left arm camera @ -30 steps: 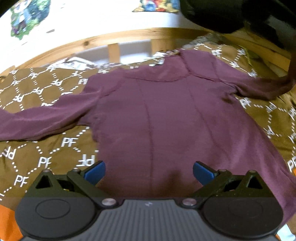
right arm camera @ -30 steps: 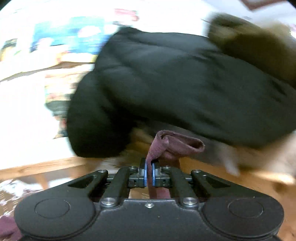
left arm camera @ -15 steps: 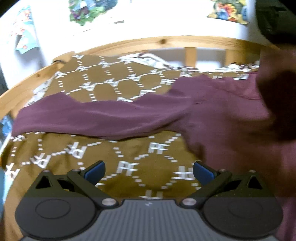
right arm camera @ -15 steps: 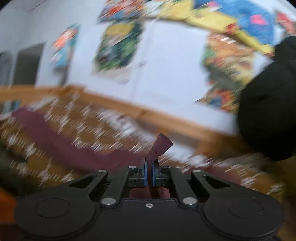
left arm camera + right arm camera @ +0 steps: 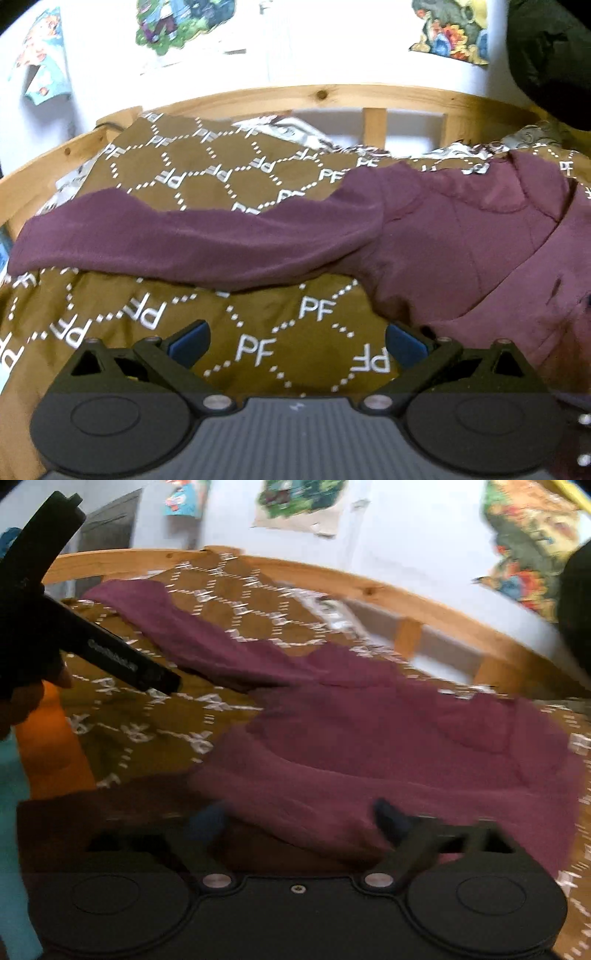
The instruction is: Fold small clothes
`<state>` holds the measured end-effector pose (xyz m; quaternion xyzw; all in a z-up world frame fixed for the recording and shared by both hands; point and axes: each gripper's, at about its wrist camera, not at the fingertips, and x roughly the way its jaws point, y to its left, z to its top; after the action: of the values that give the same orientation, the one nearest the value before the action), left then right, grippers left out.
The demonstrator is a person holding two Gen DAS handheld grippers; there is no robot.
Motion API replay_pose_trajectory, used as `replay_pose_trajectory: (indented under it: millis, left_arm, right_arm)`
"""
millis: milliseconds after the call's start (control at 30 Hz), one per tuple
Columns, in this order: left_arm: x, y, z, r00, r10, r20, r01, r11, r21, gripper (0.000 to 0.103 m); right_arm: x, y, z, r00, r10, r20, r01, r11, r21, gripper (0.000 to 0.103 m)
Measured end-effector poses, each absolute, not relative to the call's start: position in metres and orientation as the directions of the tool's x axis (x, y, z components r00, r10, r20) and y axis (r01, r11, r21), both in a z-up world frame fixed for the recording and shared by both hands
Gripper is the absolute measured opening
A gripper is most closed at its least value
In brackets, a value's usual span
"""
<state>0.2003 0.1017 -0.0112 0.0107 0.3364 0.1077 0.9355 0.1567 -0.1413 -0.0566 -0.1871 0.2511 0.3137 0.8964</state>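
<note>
since the shirt (image 5: 461,236) is thin, soft knit, it should drape and bunch rather than hold shape, so the cuff end of the sleeve (image 5: 177,243) looks the best hold. it lies flat on the blanket (image 5: 258,347), body far right, sleeve stretched left, just beyond the left gripper (image 5: 297,341), whose jaws stand apart, empty. the right gripper (image 5: 303,819) hovers spread over the near fabric, blurred.
</note>
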Motion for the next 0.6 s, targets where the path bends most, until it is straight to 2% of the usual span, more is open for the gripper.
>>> replay_pose_trajectory:
  millis: [133, 267, 433, 533, 600]
  left_arm:
    - [0.203, 0.091, -0.01, 0.763, 0.153, -0.628, -0.141, 0.988, 0.069, 0.103]
    - [0.207, 0.07, -0.018, 0.748, 0.114, -0.653, -0.086, 0.993, 0.075, 0.103]
    - [0.218, 0.04, -0.04, 0.681, 0.215, -0.7, -0.084, 0.973, 0.217, 0.103]
    - [0.22, 0.04, -0.046, 0.637, 0.184, -0.749, -0.075, 0.981, 0.177, 0.103]
    - [0.218, 0.043, -0.047, 0.634, 0.174, -0.754, -0.072, 0.984, 0.166, 0.103]
  right_arm:
    - [0.143, -0.178, -0.055, 0.786, 0.326, -0.526, -0.511, 0.82, -0.257, 0.102]
    - [0.16, -0.217, -0.048, 0.829, 0.227, -0.511, -0.394, 0.886, -0.246, 0.102]
    - [0.219, -0.268, -0.04, 0.841, 0.19, -0.507, -0.294, 0.946, -0.134, 0.101]
    - [0.254, -0.285, -0.045, 0.867, 0.103, -0.487, -0.188, 0.974, -0.129, 0.089]
    - [0.277, -0.295, -0.049, 0.865, 0.077, -0.495, -0.13, 0.989, -0.074, 0.082]
